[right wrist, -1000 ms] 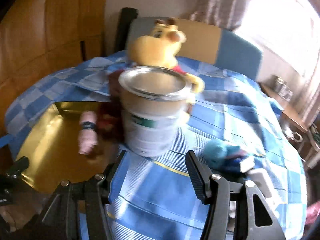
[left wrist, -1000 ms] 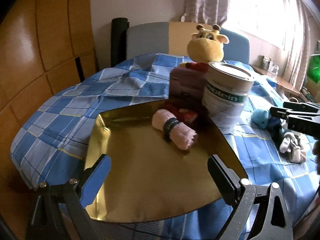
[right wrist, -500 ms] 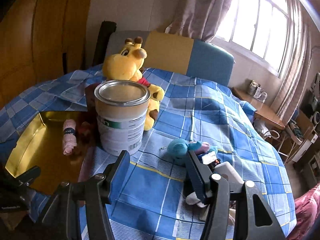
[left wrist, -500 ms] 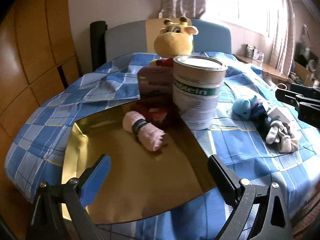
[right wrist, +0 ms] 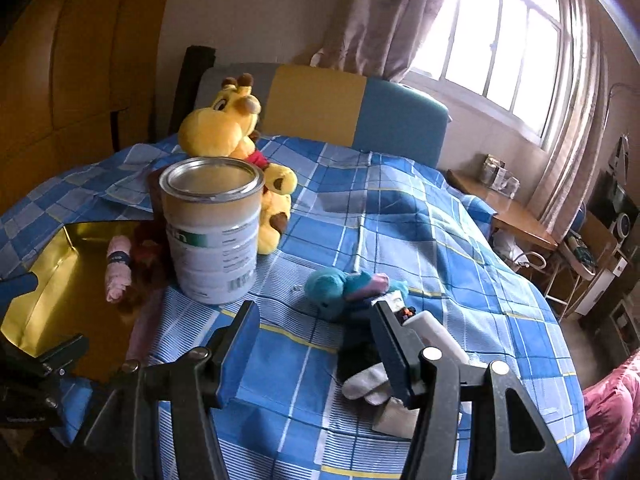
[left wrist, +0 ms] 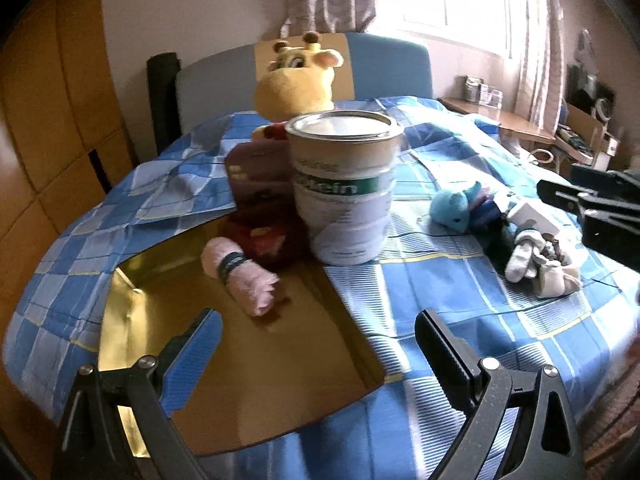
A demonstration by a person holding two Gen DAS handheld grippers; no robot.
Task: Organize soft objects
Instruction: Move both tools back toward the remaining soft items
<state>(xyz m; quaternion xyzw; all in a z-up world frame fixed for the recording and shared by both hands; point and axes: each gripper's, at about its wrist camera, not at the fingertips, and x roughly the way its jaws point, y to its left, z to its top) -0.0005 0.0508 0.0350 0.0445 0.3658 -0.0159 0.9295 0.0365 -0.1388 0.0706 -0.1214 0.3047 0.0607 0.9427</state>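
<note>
A gold tray point(left wrist: 256, 364) point(right wrist: 52, 280) lies on the blue checked bedspread point(left wrist: 460, 312) point(right wrist: 400, 220). On it rest a rolled pink towel with a dark band point(left wrist: 240, 272) point(right wrist: 118, 268) and a dark red soft thing point(left wrist: 264, 236). A yellow giraffe plush point(left wrist: 298, 76) point(right wrist: 236, 128) sits behind a tall tin point(left wrist: 344, 184) point(right wrist: 214, 232). To the right lie a blue plush point(left wrist: 456, 208) point(right wrist: 336, 286) and pale socks point(left wrist: 536, 268) point(right wrist: 366, 386). My left gripper point(left wrist: 316, 344) hangs open over the tray's near part, empty. My right gripper point(right wrist: 316, 334) is open above the bedspread, near the blue plush.
A purple box point(left wrist: 260, 172) stands behind the tray, left of the tin. A white plastic piece point(left wrist: 532, 216) point(right wrist: 436, 336) lies by the socks. A wooden wardrobe point(right wrist: 80, 60) is on the left, a side table point(right wrist: 516, 216) and window on the right.
Both views have swung rightward and pulled back a little: the tin and tray shifted left in the pictures, and the blue plush and socks came fuller into view. Neither gripper's jaws moved.
</note>
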